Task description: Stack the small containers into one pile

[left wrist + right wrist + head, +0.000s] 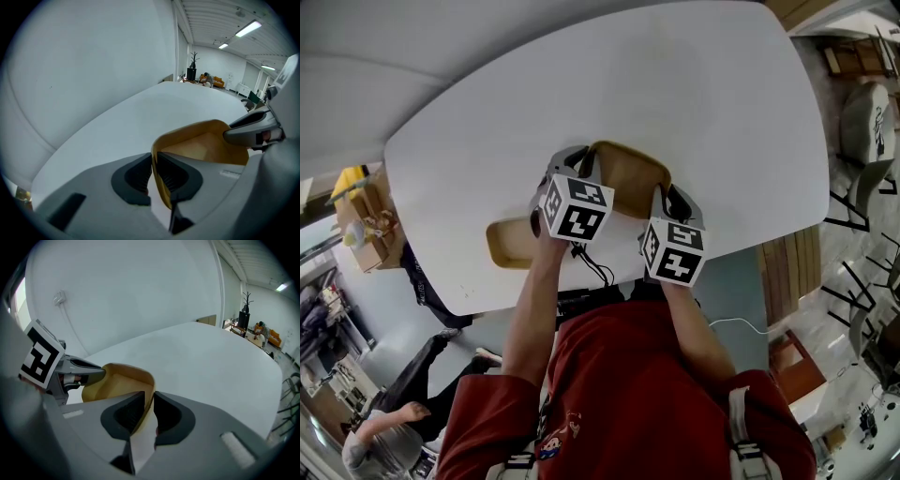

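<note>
The person wore a red short-sleeved shirt (pixel 647 394) with a small printed figure near its left side and 2 pale straps (pixel 748 441) lower down. The left tool (pixel 154 161) and right tool (pixel 150 401) had smooth grey shells and dark ribbed pads (pixel 138 176). Each carried 1 white cube (pixel 575 208) with black square markers. A thin black cable (pixel 598 267) looped under the left cube.

Matt tan plastic-looking container (pixel 628 176); smooth matt white table (pixel 675 94)
</note>
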A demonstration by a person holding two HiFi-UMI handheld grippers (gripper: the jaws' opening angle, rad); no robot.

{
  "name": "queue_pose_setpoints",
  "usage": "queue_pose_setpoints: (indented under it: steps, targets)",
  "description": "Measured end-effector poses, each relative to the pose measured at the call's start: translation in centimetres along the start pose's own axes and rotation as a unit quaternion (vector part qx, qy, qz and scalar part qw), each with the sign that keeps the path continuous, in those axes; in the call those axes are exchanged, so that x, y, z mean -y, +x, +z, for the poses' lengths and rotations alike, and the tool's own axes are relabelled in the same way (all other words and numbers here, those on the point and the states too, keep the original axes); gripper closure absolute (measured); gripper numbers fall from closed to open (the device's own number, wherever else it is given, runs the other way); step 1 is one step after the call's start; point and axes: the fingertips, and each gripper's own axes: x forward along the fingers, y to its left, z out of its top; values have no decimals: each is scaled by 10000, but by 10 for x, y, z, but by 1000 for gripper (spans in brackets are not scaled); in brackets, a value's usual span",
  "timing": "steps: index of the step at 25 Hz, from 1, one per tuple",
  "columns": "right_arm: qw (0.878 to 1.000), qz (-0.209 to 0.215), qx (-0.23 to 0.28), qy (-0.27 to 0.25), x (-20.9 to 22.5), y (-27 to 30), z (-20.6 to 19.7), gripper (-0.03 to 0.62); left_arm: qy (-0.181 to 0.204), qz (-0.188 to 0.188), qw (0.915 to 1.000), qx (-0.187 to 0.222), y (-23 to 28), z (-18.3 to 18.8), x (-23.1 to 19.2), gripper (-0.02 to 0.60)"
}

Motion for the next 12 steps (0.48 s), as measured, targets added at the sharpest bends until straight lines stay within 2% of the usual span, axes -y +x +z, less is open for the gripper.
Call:
queue_pose_setpoints:
  steps: [12]
  targets:
    - [9994, -30, 306, -161, 7, -13, 22, 554, -294, 300, 9985, 337, -28, 15, 4, 538]
